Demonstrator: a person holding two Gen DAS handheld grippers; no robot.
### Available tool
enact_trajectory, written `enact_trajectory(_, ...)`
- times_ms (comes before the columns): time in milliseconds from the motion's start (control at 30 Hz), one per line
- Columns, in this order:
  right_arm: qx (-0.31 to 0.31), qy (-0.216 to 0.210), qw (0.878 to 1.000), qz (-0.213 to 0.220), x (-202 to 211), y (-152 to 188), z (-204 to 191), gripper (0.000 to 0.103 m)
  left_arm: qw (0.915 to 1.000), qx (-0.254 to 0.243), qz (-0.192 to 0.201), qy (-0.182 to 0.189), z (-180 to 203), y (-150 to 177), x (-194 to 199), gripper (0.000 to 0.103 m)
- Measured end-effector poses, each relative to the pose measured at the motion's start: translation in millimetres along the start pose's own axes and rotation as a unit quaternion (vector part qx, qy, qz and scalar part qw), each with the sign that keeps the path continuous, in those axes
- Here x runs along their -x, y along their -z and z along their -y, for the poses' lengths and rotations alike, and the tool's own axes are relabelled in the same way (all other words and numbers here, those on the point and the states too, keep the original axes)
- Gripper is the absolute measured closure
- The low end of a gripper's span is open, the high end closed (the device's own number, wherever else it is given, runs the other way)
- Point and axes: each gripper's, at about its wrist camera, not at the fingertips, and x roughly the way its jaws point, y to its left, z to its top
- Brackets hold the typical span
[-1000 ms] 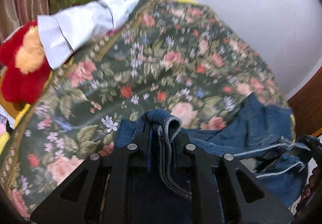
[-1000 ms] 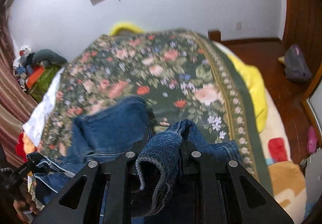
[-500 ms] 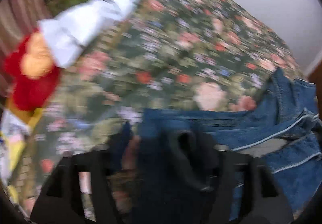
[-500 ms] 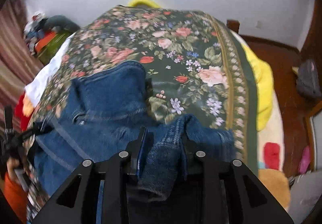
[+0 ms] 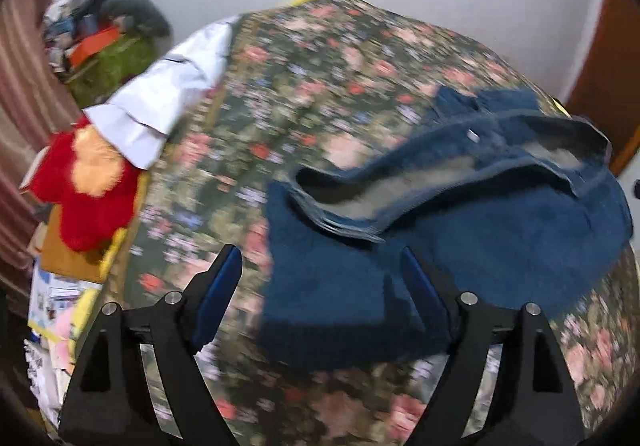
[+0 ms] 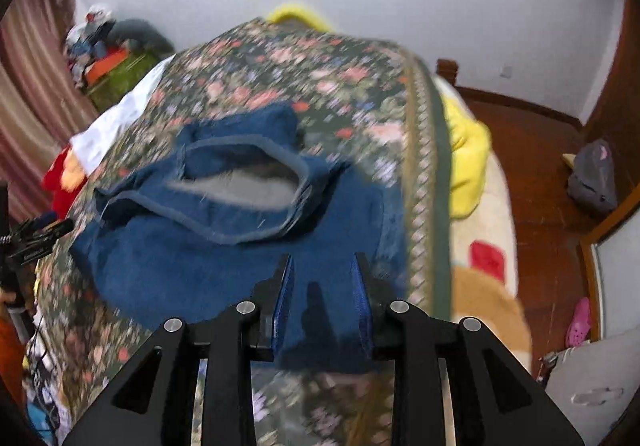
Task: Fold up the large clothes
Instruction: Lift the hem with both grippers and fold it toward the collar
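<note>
A pair of blue denim jeans (image 5: 460, 238) lies folded on the floral bedspread (image 5: 320, 77), waistband open and facing up. My left gripper (image 5: 320, 266) is open and empty, above the near left edge of the jeans. In the right wrist view the jeans (image 6: 224, 246) lie ahead and to the left on the bedspread (image 6: 304, 65). My right gripper (image 6: 322, 266) is open and empty, just above the near edge of the jeans.
A white garment (image 5: 168, 101) and a red plush toy (image 5: 88, 189) lie at the bed's left edge. A yellow blanket (image 6: 464, 165) hangs off the right side. A cluttered pile (image 5: 100, 41) stands at the far left. Wooden floor (image 6: 540, 185) lies to the right.
Both grippers have opened and let go of the jeans. The jeans now lie on the bed, and both grippers have pulled back from them.
</note>
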Motion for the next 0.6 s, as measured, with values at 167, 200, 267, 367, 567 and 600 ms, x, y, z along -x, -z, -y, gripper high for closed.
enact_trajectory(167,0.001,-0.005,1.0,-0.013,-35.4,19.6,-27.8,0.078,0.9996,-0.027,-0.004,0.01,32.3,0.7,-24.1,0.022)
enact_trajectory(200,0.014,0.007,1.0,-0.004,-39.6,18.9,-34.6,0.078,0.9995,-0.029,-0.007,0.012,35.1,0.0,-29.5,0.022)
enact_trajectory(267,0.031,0.001,1.0,0.001,-47.8,11.8,-42.0,0.078,0.999,-0.038,-0.02,0.007,40.5,-4.2,-43.8,0.022)
enact_trajectory(367,0.02,-0.019,1.0,-0.011,-68.6,-5.3,-42.5,0.078,0.9975,-0.059,-0.034,-0.019,45.3,-15.9,-67.0,0.022)
enact_trajectory(567,-0.017,-0.017,1.0,-0.014,-106.8,-54.1,-33.5,0.078,0.9979,-0.036,-0.019,-0.05,27.1,-63.8,-97.3,0.022)
enact_trajectory(600,-0.018,-0.016,1.0,-0.008,-107.9,-62.2,-33.1,0.078,0.9984,-0.031,-0.02,-0.042,23.1,-71.8,-102.1,0.022)
